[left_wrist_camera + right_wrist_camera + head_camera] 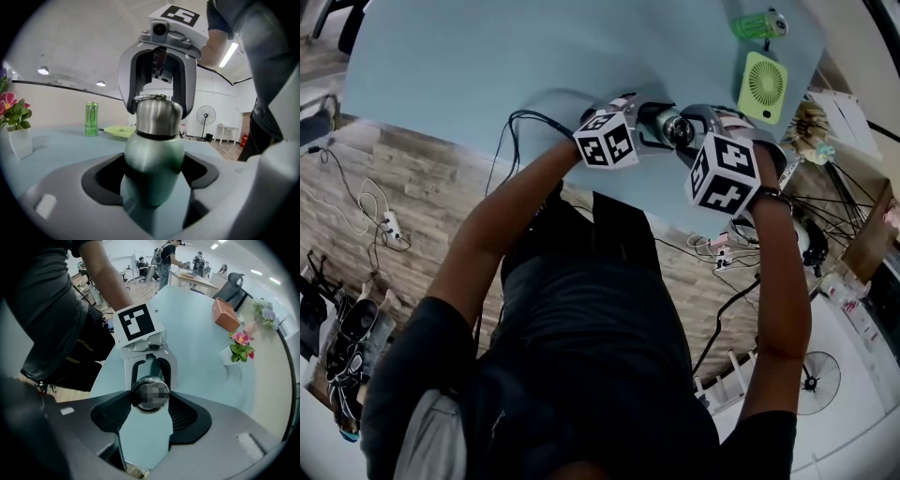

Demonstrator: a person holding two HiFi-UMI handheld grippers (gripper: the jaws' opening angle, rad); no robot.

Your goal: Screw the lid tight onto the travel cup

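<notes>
A green travel cup (154, 161) with a silver lid (158, 115) stands upright over the pale blue table (487, 66), near its front edge. My left gripper (154, 173) comes in from the side and is shut on the cup's green body. My right gripper (149, 397) points straight down over the cup, and its pads sit against both sides of the lid (149, 393). In the head view the two marker cubes flank the cup (677, 129), with the left gripper (652, 127) to its left and the right gripper (692, 141) to its right. The cup's base is hidden.
A green drink can (91, 119) and a flat green fan (762, 86) lie farther back on the table. A white pot of pink flowers (240, 348) and an orange box (226, 315) stand towards the far side. Cables and a power strip (389, 225) lie on the floor.
</notes>
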